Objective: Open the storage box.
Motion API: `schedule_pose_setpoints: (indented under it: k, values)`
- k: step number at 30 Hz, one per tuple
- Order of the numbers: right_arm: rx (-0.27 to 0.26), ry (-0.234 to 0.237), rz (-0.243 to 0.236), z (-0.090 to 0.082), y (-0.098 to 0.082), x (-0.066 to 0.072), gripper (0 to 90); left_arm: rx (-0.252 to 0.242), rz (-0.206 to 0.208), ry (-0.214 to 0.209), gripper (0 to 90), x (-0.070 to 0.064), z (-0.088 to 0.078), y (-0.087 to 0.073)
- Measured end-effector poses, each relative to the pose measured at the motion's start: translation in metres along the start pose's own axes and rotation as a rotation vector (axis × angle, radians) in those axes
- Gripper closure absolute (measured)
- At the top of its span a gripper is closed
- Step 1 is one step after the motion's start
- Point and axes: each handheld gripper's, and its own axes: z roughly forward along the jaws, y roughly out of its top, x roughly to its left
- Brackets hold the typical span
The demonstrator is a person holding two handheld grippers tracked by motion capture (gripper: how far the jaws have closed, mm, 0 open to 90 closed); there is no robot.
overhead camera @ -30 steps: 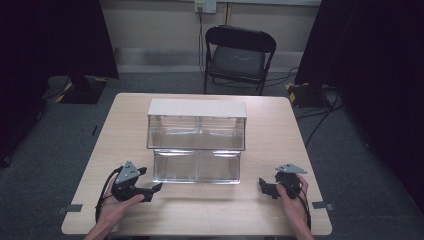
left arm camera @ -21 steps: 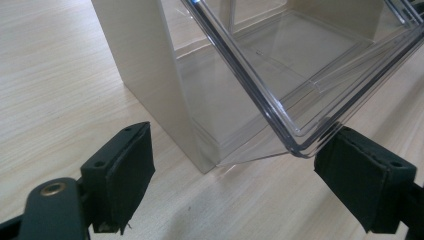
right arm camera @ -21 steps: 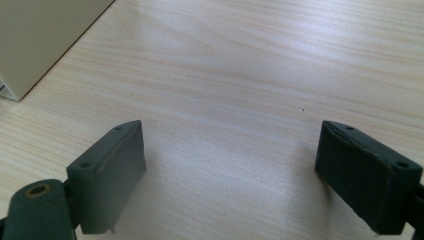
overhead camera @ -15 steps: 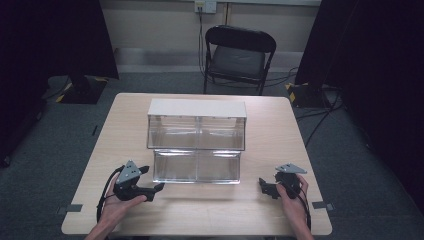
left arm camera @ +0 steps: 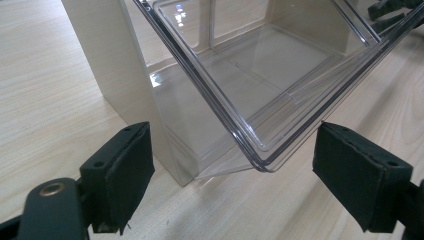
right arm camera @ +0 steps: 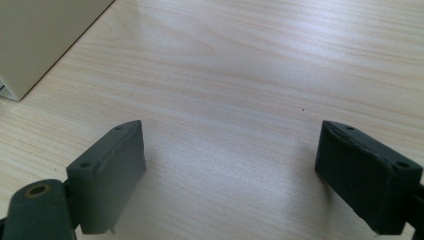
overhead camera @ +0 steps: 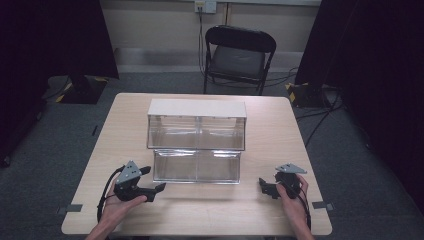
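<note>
Two-tier clear bin unit (overhead camera: 196, 142) sits mid-table (overhead camera: 280, 220), cream top panel at the back, lower clear bin (overhead camera: 196, 166) jutting toward the person. Left gripper (overhead camera: 150, 190) at the table's 7 o'clock, held in the left hand (overhead camera: 121, 204), jaws spread wide, nothing between them. It points toward 3 o'clock, tips just beside the lower bin's front-left corner, not touching. In the left gripper view the bin's clear corner (left arm camera: 260, 162) hangs between the two pads (left arm camera: 125, 172), closer to the right-hand pad, gap on both sides; cream side wall (left arm camera: 107, 55) at 11 o'clock. Right gripper (overhead camera: 264, 187) at 5 o'clock, in the right hand (overhead camera: 291, 197), jaws wide too, empty, near the bin's front-right corner but apart. Right gripper view: bare wood between pads (right arm camera: 112, 172), cream panel corner (right arm camera: 45, 35) at 10 o'clock.
</note>
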Motion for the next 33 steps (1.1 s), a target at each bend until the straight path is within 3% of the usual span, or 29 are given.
schedule_pose_setpoints:
  k: [23,28,30,33]
  values:
    - [0.000,0.000,0.000,0.0000,0.0000,0.0000,11.9,-0.029,-0.016,-0.020,15.6,-0.0020,-0.0035,0.0020]
    - [0.000,0.000,0.000,0.0000,0.0000,0.0000,11.8,-0.022,-0.008,-0.018,15.7,-0.0026,-0.0029,0.0028]
    - [0.000,0.000,0.000,0.0000,0.0000,0.0000,11.8,-0.025,0.014,-0.016,15.6,-0.0016,-0.0037,0.0035]
    - [0.000,0.000,0.000,0.0000,0.0000,0.0000,11.8,-0.033,-0.005,-0.019,15.4,-0.0032,-0.0043,0.0037]
